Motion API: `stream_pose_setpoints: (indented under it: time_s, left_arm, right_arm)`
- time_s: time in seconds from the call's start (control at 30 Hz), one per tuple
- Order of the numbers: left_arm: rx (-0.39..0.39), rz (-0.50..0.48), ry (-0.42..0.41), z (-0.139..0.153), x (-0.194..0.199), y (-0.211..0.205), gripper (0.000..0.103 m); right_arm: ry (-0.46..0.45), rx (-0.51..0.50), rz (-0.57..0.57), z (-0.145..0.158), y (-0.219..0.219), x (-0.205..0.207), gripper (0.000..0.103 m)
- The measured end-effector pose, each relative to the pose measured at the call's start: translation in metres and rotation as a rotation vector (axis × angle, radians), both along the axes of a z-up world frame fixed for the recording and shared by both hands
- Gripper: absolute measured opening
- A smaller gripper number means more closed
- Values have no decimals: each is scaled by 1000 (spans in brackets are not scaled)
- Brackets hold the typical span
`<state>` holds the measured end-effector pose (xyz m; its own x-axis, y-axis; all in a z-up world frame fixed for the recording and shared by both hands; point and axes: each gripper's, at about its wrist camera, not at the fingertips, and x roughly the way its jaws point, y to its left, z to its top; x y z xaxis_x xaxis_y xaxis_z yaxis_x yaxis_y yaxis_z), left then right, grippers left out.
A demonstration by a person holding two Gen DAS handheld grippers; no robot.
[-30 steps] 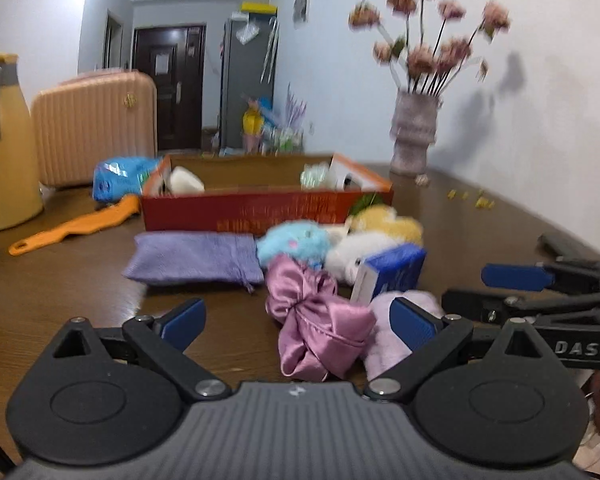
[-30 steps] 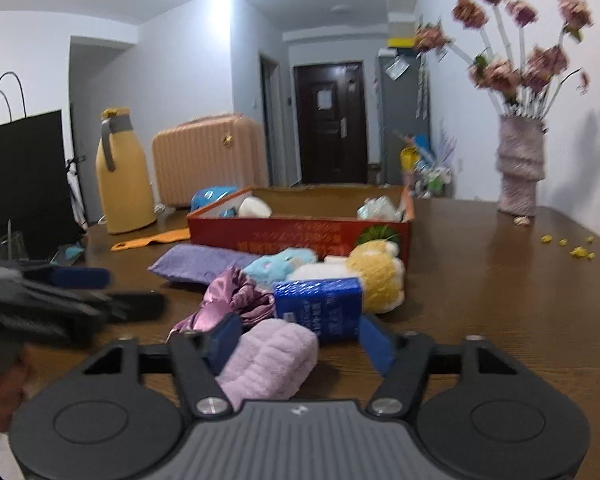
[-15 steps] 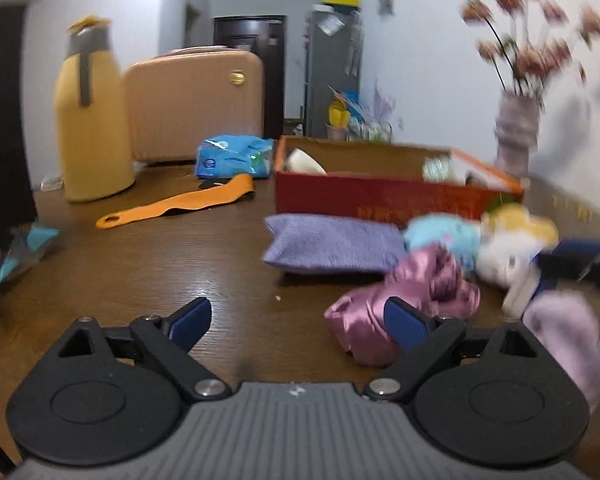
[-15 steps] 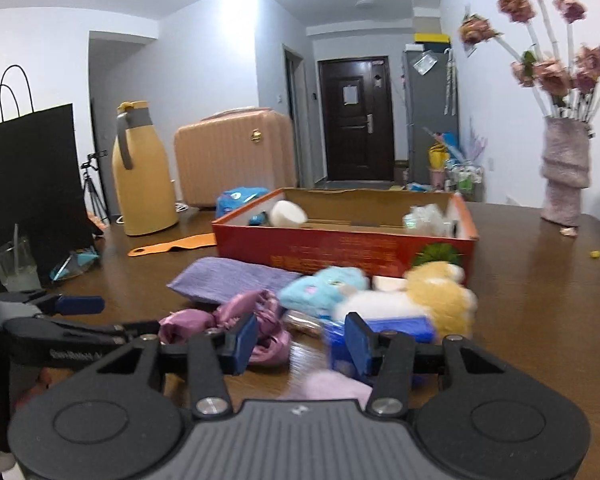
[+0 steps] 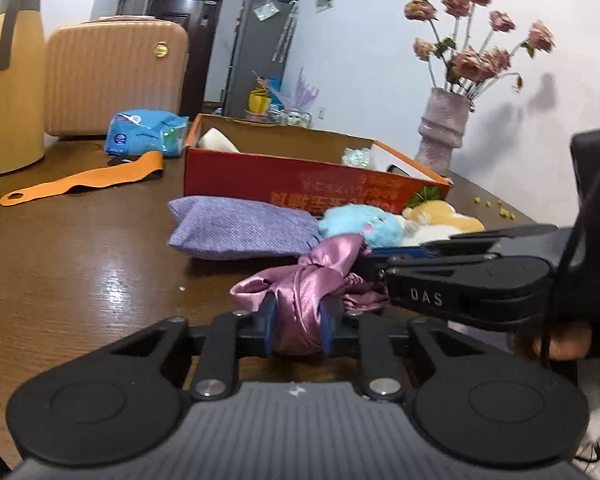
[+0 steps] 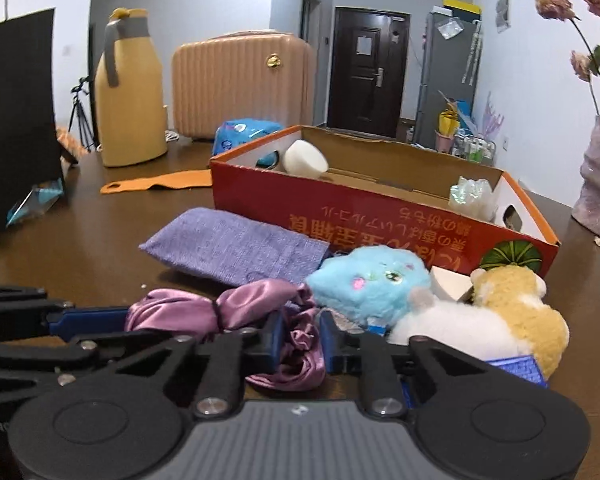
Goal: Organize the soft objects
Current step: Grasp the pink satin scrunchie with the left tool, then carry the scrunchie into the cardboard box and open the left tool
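Observation:
A pink satin cloth (image 5: 300, 280) lies bunched on the brown table in front of the red cardboard box (image 5: 300, 184). My left gripper (image 5: 298, 328) is closing on one end of it, blue pads pressing the fabric. My right gripper (image 6: 300, 338) is closing on the other end of the pink satin cloth (image 6: 236, 308), pads pinching a fold. In the left wrist view the right gripper (image 5: 374, 268) reaches in from the right. Beside the cloth lie a purple fabric pouch (image 6: 236, 246), a blue plush toy (image 6: 372, 284) and a white-and-yellow plush toy (image 6: 512, 312).
The red cardboard box (image 6: 380, 216) holds a white cup (image 6: 306, 158) and a clear wrapped item (image 6: 470, 196). A yellow jug (image 6: 128, 92), a pink suitcase (image 6: 240, 80), a blue packet (image 5: 144, 132), an orange strap (image 5: 80, 184) and a vase (image 5: 444, 136) with flowers stand around. A blue box (image 6: 520, 368) lies at right.
Both grippers went from open to pinched on the pink satin cloth. The left one swung back right toward the cloth; the right one moved left off the fluffy pink item and the blue box.

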<state>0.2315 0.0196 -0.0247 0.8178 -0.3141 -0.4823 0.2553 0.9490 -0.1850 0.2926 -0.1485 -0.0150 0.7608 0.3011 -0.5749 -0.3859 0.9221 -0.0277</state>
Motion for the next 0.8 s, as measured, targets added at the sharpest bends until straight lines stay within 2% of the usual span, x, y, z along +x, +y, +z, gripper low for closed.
stream_pose_setpoints:
  time_s: [0.07, 0.23, 0.47, 0.57, 0.67, 0.8]
  left_arm:
    - [10, 1, -6, 0, -6, -2, 19]
    - [-10, 1, -32, 14, -22, 0, 16]
    - [-72, -38, -144, 65, -19, 1, 16]
    - [-82, -65, -172, 97, 17, -1, 16]
    - [-77, -94, -172, 122, 70, -8, 16]
    - [-62, -109, -106, 138, 168, -14, 16]
  right_arm:
    - [-1, -9, 13, 0, 0, -5, 4]
    - [-41, 54, 10, 11, -9, -26, 3]
    - [-162, 131, -2, 60, -30, -44, 3]
    - [-188, 166, 6, 83, -44, -26, 3]
    - [-201, 181, 0, 106, -56, 11, 3]
    - [-155, 167, -10, 125, -60, 95, 3]
